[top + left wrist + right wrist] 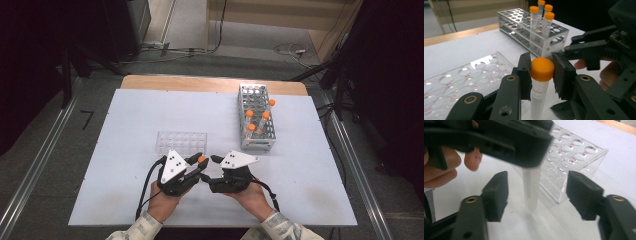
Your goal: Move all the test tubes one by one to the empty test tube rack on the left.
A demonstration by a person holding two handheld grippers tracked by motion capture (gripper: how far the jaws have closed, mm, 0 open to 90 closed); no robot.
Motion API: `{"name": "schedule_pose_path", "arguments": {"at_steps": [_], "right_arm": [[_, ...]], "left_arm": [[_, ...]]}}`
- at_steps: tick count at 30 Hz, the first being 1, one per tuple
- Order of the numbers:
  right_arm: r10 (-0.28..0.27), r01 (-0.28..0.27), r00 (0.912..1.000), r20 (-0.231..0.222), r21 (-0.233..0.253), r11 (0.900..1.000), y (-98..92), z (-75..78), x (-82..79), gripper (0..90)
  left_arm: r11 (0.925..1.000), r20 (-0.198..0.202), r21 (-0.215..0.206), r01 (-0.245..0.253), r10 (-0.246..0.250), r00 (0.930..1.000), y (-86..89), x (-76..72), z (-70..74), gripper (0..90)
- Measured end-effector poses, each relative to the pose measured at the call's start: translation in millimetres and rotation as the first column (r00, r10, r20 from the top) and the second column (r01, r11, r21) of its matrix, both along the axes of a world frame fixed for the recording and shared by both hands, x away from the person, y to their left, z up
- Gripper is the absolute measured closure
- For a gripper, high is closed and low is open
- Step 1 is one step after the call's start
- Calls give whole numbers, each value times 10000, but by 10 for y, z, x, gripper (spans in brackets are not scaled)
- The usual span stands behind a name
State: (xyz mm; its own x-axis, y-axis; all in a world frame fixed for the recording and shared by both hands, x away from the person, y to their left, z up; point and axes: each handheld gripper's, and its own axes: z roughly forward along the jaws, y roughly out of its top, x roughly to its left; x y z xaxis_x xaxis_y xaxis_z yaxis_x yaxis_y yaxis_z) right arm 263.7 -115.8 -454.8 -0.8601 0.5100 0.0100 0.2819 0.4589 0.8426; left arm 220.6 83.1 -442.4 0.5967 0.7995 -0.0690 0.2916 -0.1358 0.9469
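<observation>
left tongs [199, 165] grip orange-capped tube [201, 159], seemingly upright; right tongs [210, 167] alongside.

Black gripper [200, 165], brass rivets, camouflage-patterned sleeves [142, 226]

Clear tray [181, 141] lies left of metal rack [257, 118].

Metal rack [257, 120] w/ four orange-capped tubes [249, 113], upper right of table; clear well tray [181, 142] at centre; cables [295, 50] top right.
</observation>
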Motion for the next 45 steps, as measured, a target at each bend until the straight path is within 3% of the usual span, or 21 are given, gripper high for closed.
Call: {"name": "schedule_pose_path", "arguments": {"at_steps": [11,24,38,41,45], "right_arm": [[-472,472,9988,-107,-25,9989,-99,-36,38,186],[-923,919,9952,-332,-143,9957,-139,-75,92,189],[-964,957,9946,-379,-186,9952,-144,-84,107,195],[-964,957,9946,-390,-178,9952,-142,-86,106,196],[-960,954,9946,-400,-168,9953,-140,-88,105,197]], "left_arm": [[9972,177,-379,-637,644,9978,220,0,165,708],[9838,414,-722,-1643,1676,9850,526,-3,387,708],[9546,671,-885,-2844,2906,9545,847,73,473,709],[9472,716,-796,-3106,3162,9460,892,102,457,708],[9418,611,-675,-3294,3334,9408,914,153,397,709]]}}
